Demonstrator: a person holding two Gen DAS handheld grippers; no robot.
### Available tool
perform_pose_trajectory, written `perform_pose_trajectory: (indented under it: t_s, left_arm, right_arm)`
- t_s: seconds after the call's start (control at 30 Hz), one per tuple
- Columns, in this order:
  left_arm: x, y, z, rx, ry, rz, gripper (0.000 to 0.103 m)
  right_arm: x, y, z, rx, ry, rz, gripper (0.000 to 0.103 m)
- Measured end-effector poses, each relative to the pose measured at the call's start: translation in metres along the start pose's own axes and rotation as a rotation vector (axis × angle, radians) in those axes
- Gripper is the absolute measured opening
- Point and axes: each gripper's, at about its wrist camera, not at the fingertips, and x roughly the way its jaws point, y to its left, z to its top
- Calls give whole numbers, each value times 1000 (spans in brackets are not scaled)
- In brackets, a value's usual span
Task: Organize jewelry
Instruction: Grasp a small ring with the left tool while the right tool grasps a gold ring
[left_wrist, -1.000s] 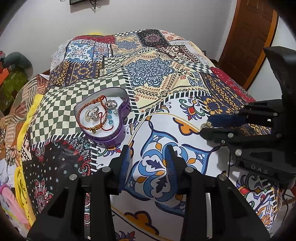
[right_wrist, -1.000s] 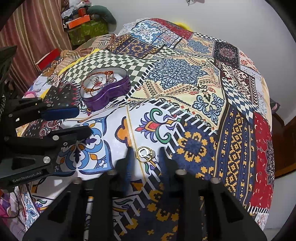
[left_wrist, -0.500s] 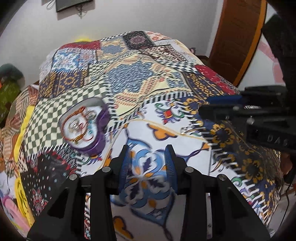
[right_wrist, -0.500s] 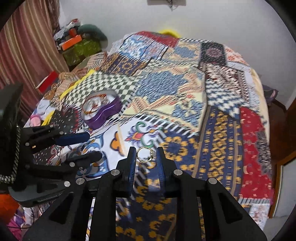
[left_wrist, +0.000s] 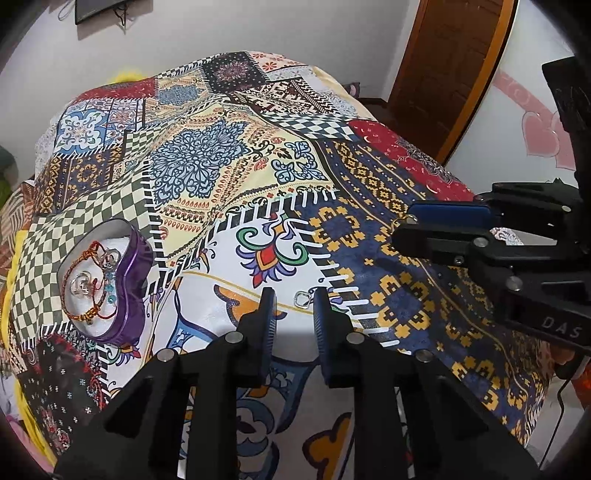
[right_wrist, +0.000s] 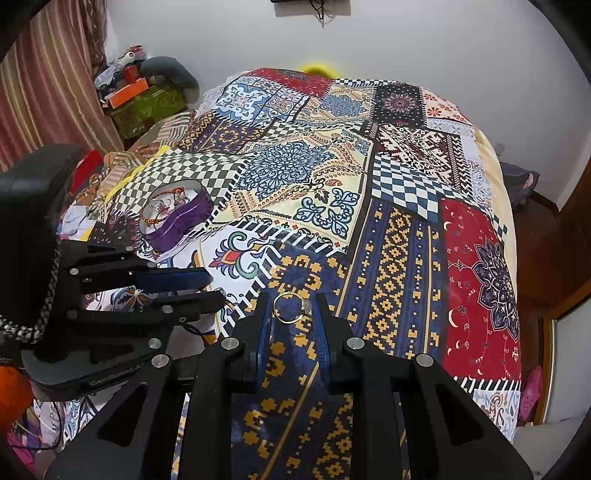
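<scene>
While a patchwork bedspread (left_wrist: 229, 173) covers the whole bed, its panels of checks, florals and blue-and-gold geometry form the ground on which every item lies. Toward the left edge of the bed sits a purple heart-shaped box (left_wrist: 129, 280), open at the top, holding a red-and-gold bracelet (left_wrist: 86, 284) looped around several silver rings and blue beads on a pale lining. The left gripper (left_wrist: 291, 301) hovers low over the white-and-orange panel with its fingers apart, and a small silver ring (left_wrist: 303, 298) lies on the bedspread between the fingertips, touched by neither as far as the view shows. The right gripper (right_wrist: 291, 308), well apart from the box and raised over the blue-and-gold panel, is clamped on a gold ring (right_wrist: 290, 308), which spans the gap between the two pads with its setting against the right-hand pad. From the left wrist view the same gold ring shows only as a small glint at the right gripper's tips.
</scene>
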Motion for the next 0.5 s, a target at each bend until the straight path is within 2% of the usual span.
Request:
perform_pose_trajectory:
  t_s: [0.07, 0.13, 0.3, 0.5]
  left_arm:
    - [1, 1, 0, 1, -1, -4, 17]
    - [3, 0, -1, 0, 1, -7, 6]
    - [1, 3, -4, -23, -12, -19, 6]
    - [-13, 6, -8, -46, -43, 9, 6]
  right_arm:
    - [0, -1, -1, 2, -2, 2, 20]
    - [0, -1, -1, 6, -3, 5, 20]
    - [0, 0, 0, 14, -7, 11, 20]
    - [-5, 9, 7, 5, -20, 14, 20]
